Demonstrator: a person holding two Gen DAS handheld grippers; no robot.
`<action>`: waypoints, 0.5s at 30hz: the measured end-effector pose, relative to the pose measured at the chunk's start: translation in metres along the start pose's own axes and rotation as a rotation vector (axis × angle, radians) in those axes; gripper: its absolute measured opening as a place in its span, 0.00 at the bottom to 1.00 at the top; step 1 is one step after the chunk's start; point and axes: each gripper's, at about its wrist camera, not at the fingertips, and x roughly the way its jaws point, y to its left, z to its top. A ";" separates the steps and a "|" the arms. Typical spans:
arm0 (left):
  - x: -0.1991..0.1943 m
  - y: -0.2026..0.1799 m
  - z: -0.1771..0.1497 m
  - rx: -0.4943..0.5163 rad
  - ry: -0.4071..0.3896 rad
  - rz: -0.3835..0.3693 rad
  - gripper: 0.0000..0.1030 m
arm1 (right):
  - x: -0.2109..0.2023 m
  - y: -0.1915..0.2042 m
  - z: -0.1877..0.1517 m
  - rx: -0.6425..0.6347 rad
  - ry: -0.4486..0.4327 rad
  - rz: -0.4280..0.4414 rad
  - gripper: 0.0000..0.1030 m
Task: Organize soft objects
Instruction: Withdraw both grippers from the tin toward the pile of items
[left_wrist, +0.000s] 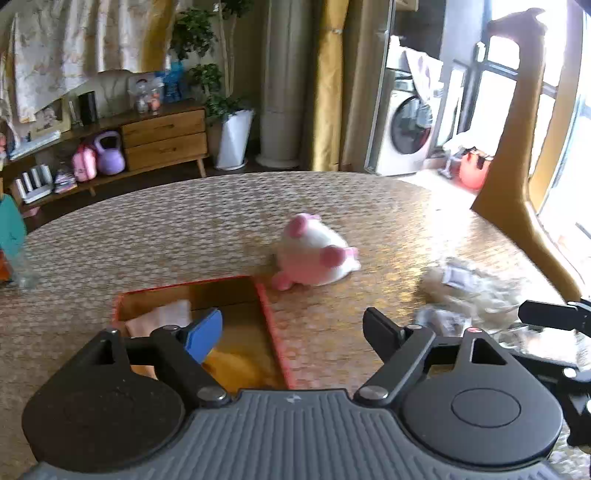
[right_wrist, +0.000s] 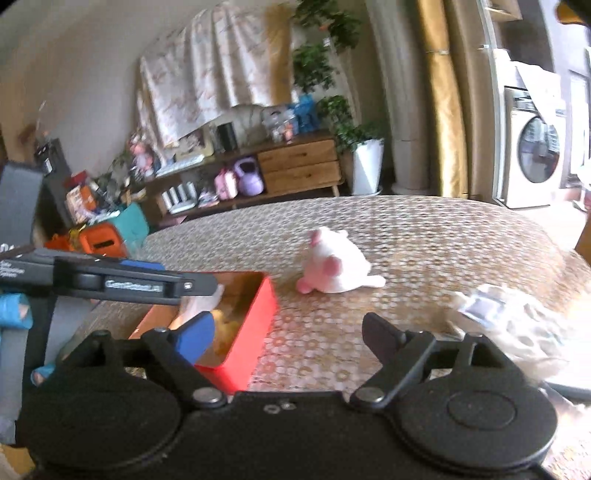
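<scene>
Looking along the left tongs (left_wrist: 293, 332), jaws spread wide and holding nothing, the red box (left_wrist: 275, 332) sits near left with soft cloths inside; the pink-and-white plush toy (left_wrist: 314, 254) lies just beyond its far right corner on the table (left_wrist: 147, 229). From the right tongs (right_wrist: 288, 334), likewise wide and empty, the grey fluffy toy (right_wrist: 524, 325) lies near right. Closing squarely around either toy's body should lift it cleanly.

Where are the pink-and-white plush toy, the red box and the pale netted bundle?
pink-and-white plush toy (left_wrist: 314, 254): left wrist view, its body.
red box (right_wrist: 255, 325): right wrist view, outer side wall.
pale netted bundle (right_wrist: 524, 325): right wrist view, its middle.
</scene>
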 end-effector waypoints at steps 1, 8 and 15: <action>-0.001 -0.004 -0.001 -0.001 -0.005 -0.012 0.82 | -0.005 -0.008 -0.001 0.012 -0.010 -0.011 0.87; 0.003 -0.040 -0.003 0.014 -0.015 -0.087 0.84 | -0.033 -0.059 -0.009 0.091 -0.046 -0.083 0.91; 0.013 -0.077 -0.007 0.028 -0.014 -0.164 0.99 | -0.047 -0.110 -0.008 0.145 -0.072 -0.163 0.92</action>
